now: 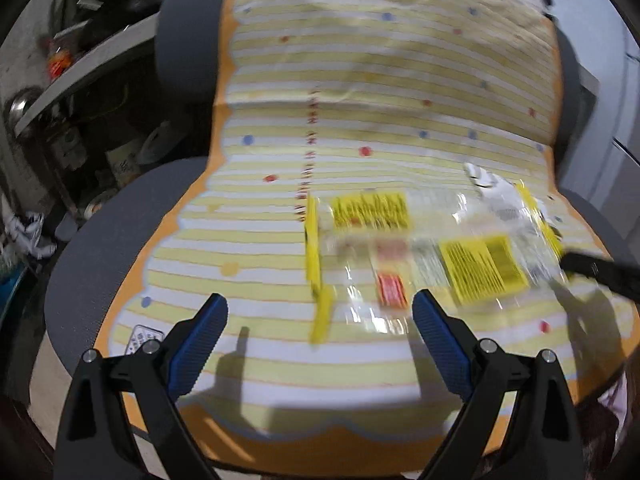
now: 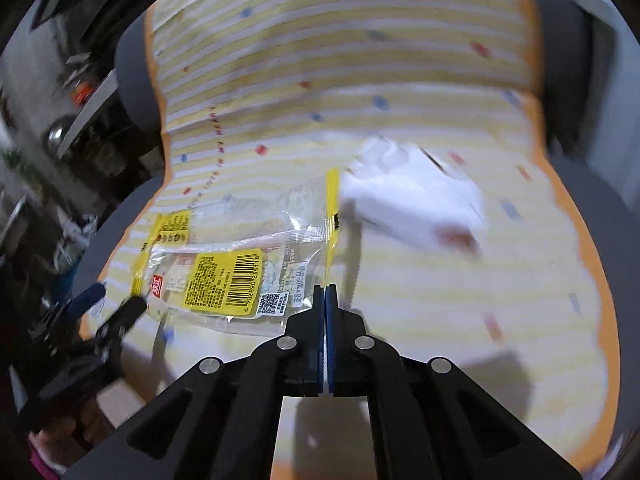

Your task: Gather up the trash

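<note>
Right claw (image 2: 325,294) is pinched tight on the near edge of the clear plastic wrapper (image 2: 240,256), so I'm mid-pickup, I reckon. Left claw (image 1: 320,312) hangs wide, gripping nothing, with the wrapper (image 1: 420,252) lying flat on the striped seat cover (image 1: 280,92) just ahead, towards one o'clock. From the right claw, the crumpled white paper (image 2: 412,200) sits at about one o'clock, close behind the wrapper. Next I'd lift the wrapper clear, then go for the paper.
</note>
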The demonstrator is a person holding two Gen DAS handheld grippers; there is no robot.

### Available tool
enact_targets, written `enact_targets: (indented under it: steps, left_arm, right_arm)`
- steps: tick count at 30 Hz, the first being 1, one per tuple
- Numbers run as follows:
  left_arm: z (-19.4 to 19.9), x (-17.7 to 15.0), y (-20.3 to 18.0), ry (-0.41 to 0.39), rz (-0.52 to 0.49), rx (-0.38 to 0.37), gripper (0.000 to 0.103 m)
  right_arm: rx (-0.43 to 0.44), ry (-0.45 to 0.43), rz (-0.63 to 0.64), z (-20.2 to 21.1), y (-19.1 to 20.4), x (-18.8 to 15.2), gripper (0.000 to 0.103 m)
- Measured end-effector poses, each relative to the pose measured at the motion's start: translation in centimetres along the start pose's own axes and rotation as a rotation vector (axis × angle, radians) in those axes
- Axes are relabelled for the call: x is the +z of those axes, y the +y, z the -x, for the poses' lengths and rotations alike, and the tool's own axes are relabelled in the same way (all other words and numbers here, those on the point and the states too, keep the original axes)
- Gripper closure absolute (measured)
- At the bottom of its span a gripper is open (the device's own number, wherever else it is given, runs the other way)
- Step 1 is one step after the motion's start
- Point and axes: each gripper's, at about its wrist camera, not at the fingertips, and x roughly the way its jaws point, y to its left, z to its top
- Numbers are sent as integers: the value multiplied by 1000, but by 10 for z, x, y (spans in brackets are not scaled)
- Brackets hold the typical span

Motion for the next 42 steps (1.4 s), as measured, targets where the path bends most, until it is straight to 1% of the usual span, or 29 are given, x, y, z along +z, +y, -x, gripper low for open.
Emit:
enact_targets:
  steps: [1,3,6,9,11,12,14,15,17,20,22,23,24,27,31,33,36,38,41,42]
  left_arm:
    - [5,-1,-6,-4,-11,-16,12]
    - [11,-1,-14,-8,-13,-43,12]
    - [21,-4,-25,-13,-18,-73,12]
    - [33,-12,-32,-23,11,-92,12]
    - [37,-20,-36,-17,42,-116,12]
    - [39,-23,-39,-12,45,-120,12]
    - [38,-29,-47,4,26,-115,12]
    - [37,-31,-52,16,11,-111,12]
    - [32,-36,-59,51,-11,-94,12]
    - [27,-40,-61,85,-12,-99,12]
    - [23,-40,-62,88,-17,-91,12]
    - [22,-40,-62,86,-19,-82,12]
    - [20,-39,-61,86,-16,-72,12]
    - [8,-31,-55,110,14,-65,12]
    - [-4,-16,-53,112,23,-52,12]
    - [-13,-5,-48,112,42,-43,13]
    - [-17,7,-38,96,86,-26,13]
    - [-14,11,-32,87,109,-35,13]
    - [-3,13,-28,49,108,-39,13]
    - [3,13,-29,36,102,-55,13]
  right_arm:
    - [-3,9,-20,10,-7,-11,95]
    - [-9,-9,-21,27,-16,-28,80]
    - [-55,-90,17,57,-24,-40,71]
    - [-55,-153,56,66,-22,-37,71]
    - [-59,-197,104,63,-17,-32,71]
    - [-68,-204,122,58,-16,-28,73]
    - [-55,-195,142,42,-12,-17,75]
    - [-56,-187,142,34,-13,-12,79]
    - [-57,-163,138,15,-13,2,82]
    - [-61,-137,118,-5,-18,20,82]
    - [-60,-109,107,-17,-22,30,82]
    - [-74,-94,104,-22,-24,32,82]
    - [-83,-76,101,-25,-27,32,82]
    - [-72,-35,90,-27,-31,24,82]
    - [-38,21,109,-13,-28,-6,82]
    - [-19,26,119,-2,-21,-24,82]
    - [12,26,134,10,-12,-36,82]
    - [27,5,126,19,-11,-37,82]
    - [-6,-58,133,34,-13,-30,82]
    - [-16,-82,130,40,-14,-27,82]
